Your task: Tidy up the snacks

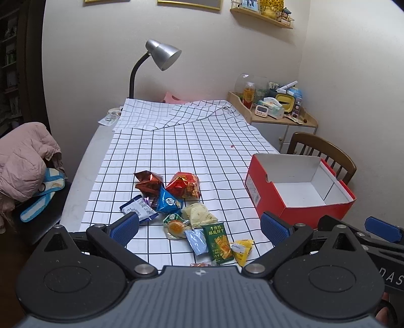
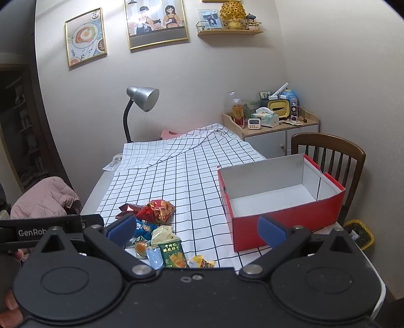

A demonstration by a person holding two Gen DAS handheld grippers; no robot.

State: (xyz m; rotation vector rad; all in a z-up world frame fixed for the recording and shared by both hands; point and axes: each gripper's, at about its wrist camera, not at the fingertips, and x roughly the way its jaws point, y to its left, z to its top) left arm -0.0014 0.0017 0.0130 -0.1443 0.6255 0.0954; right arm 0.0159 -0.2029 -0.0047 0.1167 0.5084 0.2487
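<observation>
Snacks (image 1: 176,204): green packet (image 1: 218,244) "牛肉馅酥脆饼干"

Home room, framed family pictures (image 2: 156,22), desk lamp (image 1: 161,54), checked tablecloth (image 1: 192,141), wooden chair (image 2: 328,151), cluttered cabinet (image 2: 272,128)

1. Grey table (image 1: 83,161), mostly covered by a white checked cloth (image 1: 192,141), folded back at the far edge
2. Loose heap of snack packets (image 1: 181,209) on the cloth near the front edge
3. Open red box (image 1: 298,191) at the right edge, well apart from the heap
4. Lamp (image 1: 156,63) at the far edge
</observation>
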